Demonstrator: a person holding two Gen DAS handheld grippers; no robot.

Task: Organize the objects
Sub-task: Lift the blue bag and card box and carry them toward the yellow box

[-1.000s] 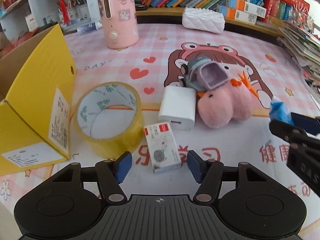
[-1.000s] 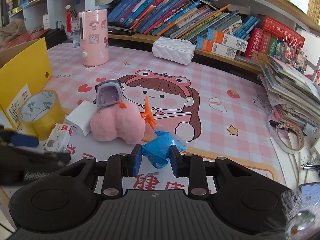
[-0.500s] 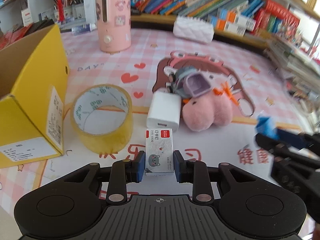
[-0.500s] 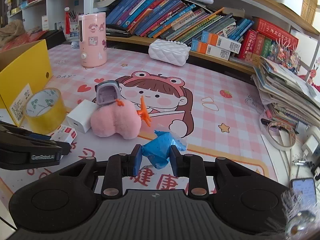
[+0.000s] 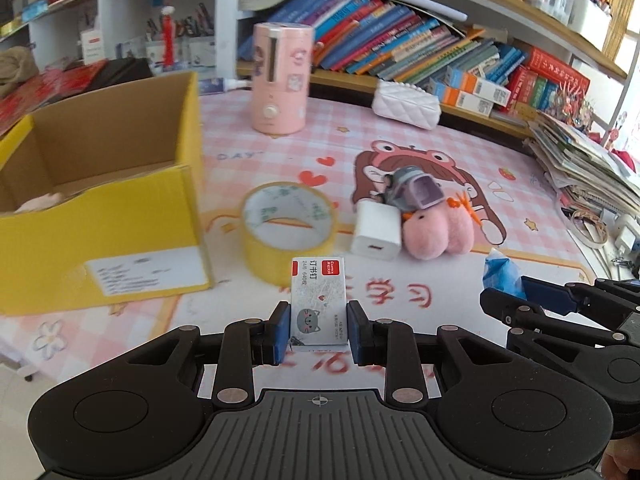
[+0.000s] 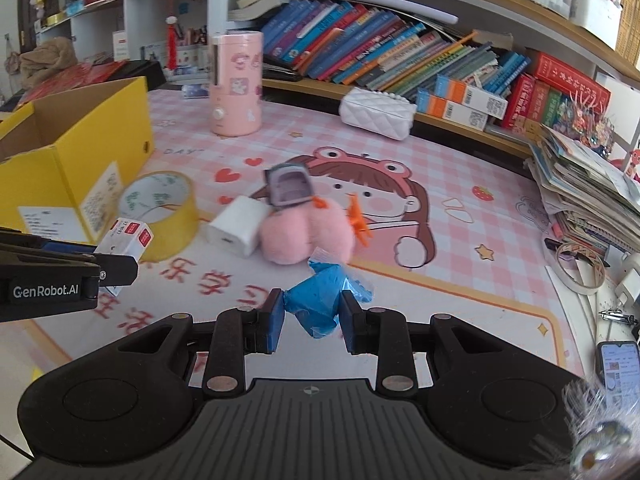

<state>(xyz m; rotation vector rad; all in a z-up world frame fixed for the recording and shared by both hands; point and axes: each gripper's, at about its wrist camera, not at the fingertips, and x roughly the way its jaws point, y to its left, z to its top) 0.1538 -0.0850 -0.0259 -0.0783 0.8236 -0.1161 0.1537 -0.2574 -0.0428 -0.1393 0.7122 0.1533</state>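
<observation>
My left gripper (image 5: pixel 319 330) is shut on a small white staple box (image 5: pixel 318 300) with a red label and a cat drawing, lifted off the pink mat. The same staple box (image 6: pixel 126 240) shows at the left of the right wrist view. My right gripper (image 6: pixel 311 314) is shut on a crumpled blue wrapper (image 6: pixel 320 296), also held above the mat. An open yellow cardboard box (image 5: pixel 104 184) stands to the left. A roll of yellow tape (image 5: pixel 288 224), a white charger (image 5: pixel 376 230), a pink plush (image 5: pixel 438 230) and a small grey toy (image 5: pixel 414 190) lie on the mat.
A pink cylindrical appliance (image 5: pixel 280 80) and a white quilted pouch (image 5: pixel 406 104) stand at the back, before shelves of books. A stack of papers (image 5: pixel 580 168) fills the right side. A phone (image 6: pixel 616 364) and a tape ring (image 6: pixel 580 268) lie at the right edge.
My left gripper closed on the staple box and raised it off the mat toward the yellow box. My right gripper, still gripping the blue wrapper, lifted it slightly.
</observation>
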